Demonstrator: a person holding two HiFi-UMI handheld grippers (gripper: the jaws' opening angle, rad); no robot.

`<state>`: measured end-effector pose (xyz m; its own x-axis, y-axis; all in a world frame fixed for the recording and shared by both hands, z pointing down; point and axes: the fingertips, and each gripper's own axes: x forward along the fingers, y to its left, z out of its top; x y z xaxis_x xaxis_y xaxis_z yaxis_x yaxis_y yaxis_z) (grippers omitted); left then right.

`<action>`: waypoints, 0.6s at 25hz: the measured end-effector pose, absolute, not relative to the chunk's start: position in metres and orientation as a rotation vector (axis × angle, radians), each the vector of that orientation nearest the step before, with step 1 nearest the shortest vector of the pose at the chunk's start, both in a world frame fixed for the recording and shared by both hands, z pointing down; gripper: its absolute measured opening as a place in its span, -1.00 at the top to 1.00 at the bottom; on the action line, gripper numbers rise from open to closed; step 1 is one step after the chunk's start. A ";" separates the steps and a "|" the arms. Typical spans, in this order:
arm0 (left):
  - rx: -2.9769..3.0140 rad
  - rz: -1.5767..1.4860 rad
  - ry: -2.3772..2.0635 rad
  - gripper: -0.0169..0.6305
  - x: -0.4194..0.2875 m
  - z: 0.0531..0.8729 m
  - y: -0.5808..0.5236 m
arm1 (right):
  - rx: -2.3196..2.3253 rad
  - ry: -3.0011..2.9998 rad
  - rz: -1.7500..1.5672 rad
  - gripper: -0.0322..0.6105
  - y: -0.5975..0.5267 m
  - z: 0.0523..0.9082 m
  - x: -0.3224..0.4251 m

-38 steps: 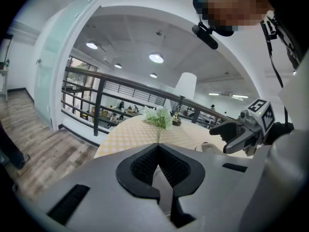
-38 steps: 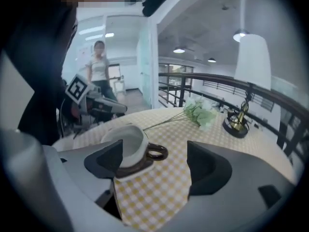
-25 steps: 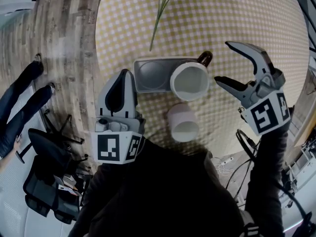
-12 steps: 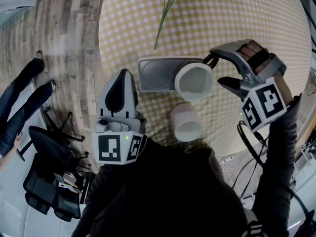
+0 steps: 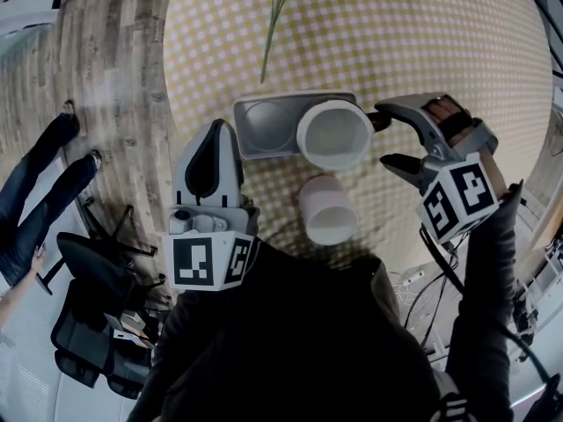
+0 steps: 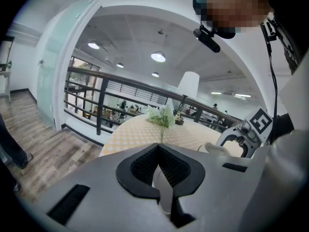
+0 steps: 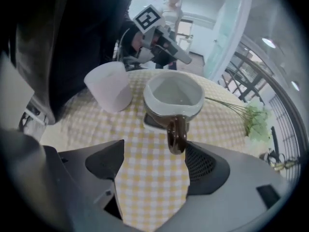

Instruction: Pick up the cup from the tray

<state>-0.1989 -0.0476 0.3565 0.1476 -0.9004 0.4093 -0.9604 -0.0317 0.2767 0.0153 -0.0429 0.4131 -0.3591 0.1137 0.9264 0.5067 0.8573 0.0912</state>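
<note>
- Checked tablecloth point(image 5: 396, 42) bears the tray point(image 5: 264, 123); cup point(image 5: 334, 134) on its right end
- right gripper point(image 5: 383, 134) nearer, jaws wide, empty; cup's handle point(image 7: 176, 134) points toward their gap
- left gripper point(image 5: 218, 132) closed, empty

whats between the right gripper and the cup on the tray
Just bare checked tablecloth, seen in the right gripper view. The cup has its brown handle pointing toward the open right gripper, close to one jaw.

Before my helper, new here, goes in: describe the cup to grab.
On the round yellow-checked table lies a grey tray. The cup stands in it; unlike the plain white cup beside the tray, it has a dark brown handle.
</note>
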 end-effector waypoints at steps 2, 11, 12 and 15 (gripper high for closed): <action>1.964 0.177 -1.771 0.93 -0.191 0.359 -0.043 | -0.317 -2.020 -0.387 -0.35 -0.044 0.412 0.012; 1.991 0.192 -1.781 0.93 -0.176 0.353 -0.037 | -0.157 -2.315 -0.342 -0.46 -0.027 0.386 -0.021; 1.985 0.192 -1.783 0.93 -0.178 0.353 -0.037 | -0.164 -2.329 -0.339 -0.49 -0.028 0.386 -0.028; 1.967 0.197 -1.782 0.93 -0.187 0.360 -0.030 | -0.153 -2.368 -0.322 -0.55 -0.025 0.391 -0.047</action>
<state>-0.1874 -0.0298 0.3602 0.1441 -0.8995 0.4126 -0.9679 -0.0412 0.2481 -0.0465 -0.0252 0.3913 -0.7270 0.0185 0.6864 0.2011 0.9615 0.1871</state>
